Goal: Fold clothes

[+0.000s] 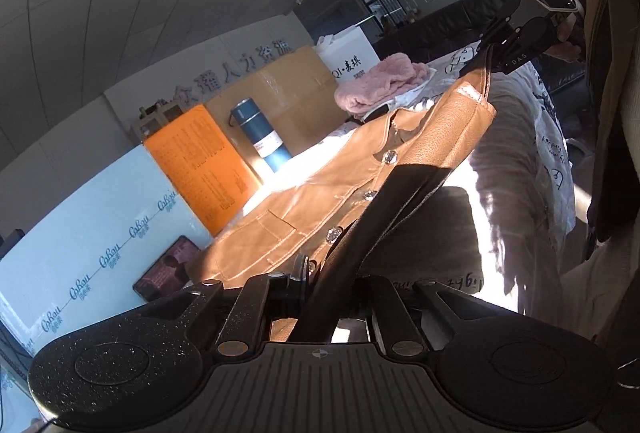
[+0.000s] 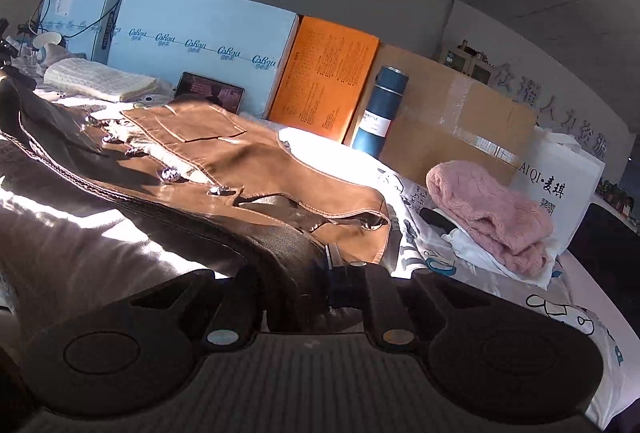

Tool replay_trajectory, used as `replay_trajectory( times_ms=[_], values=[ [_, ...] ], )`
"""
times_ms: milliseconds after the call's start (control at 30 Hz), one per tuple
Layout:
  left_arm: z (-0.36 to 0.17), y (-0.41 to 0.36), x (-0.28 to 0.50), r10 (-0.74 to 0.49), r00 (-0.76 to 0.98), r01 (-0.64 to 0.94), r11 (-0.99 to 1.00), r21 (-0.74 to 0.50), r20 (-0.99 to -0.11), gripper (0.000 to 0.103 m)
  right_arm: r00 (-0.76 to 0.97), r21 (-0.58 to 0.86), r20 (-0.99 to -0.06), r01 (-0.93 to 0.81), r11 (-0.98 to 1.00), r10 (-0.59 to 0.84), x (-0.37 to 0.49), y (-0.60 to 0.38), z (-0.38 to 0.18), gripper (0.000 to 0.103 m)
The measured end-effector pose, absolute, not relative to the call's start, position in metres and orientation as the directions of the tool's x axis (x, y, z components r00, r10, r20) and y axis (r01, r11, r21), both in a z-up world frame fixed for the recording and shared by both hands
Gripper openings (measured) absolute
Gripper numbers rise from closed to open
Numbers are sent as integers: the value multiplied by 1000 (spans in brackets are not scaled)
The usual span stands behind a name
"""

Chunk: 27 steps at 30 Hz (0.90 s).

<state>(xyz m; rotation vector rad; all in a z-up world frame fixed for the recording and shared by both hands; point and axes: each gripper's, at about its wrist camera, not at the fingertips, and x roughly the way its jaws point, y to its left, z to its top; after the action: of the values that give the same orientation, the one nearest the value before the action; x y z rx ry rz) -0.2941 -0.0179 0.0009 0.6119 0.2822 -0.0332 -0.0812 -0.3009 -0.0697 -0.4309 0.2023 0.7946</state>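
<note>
A tan leather vest point(image 1: 320, 201) with shiny buttons and a dark lining lies partly spread on the table, one edge lifted. My left gripper point(image 1: 316, 273) is shut on the vest's dark edge near its hem. My right gripper point(image 2: 320, 269) is shut on the vest point(image 2: 248, 161) at its collar end and also shows in the left wrist view point(image 1: 486, 51), holding that end up. The far half with a patch pocket lies flat on the white printed cloth point(image 2: 420, 201).
A folded pink sweater point(image 2: 492, 213) lies on the cloth at the right. A blue flask point(image 2: 380, 113), an orange box point(image 2: 324, 77), a brown carton point(image 2: 452, 121), a pale blue box point(image 2: 200, 45) and a white bag point(image 2: 560, 185) line the back. A cream knit point(image 2: 100, 81) lies at the far left.
</note>
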Motion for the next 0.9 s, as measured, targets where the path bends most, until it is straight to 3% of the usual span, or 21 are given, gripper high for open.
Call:
replay_trajectory(
  times_ms=[267,433,900],
  values=[
    [25,-23,-284,46,989,51,797,602,-143,10,696,-218,-182,-717,662,694,-58,-309,-57,11],
    [39,21,-229,12,992,51,865,500,-122,11,727,-56,-71,-687,725,683,-12,-290,-54,12],
    [7,100,-106,0,952,85,960,266,-306,15,784,132,-208,-569,811,584,67,-216,-65,12]
  ],
)
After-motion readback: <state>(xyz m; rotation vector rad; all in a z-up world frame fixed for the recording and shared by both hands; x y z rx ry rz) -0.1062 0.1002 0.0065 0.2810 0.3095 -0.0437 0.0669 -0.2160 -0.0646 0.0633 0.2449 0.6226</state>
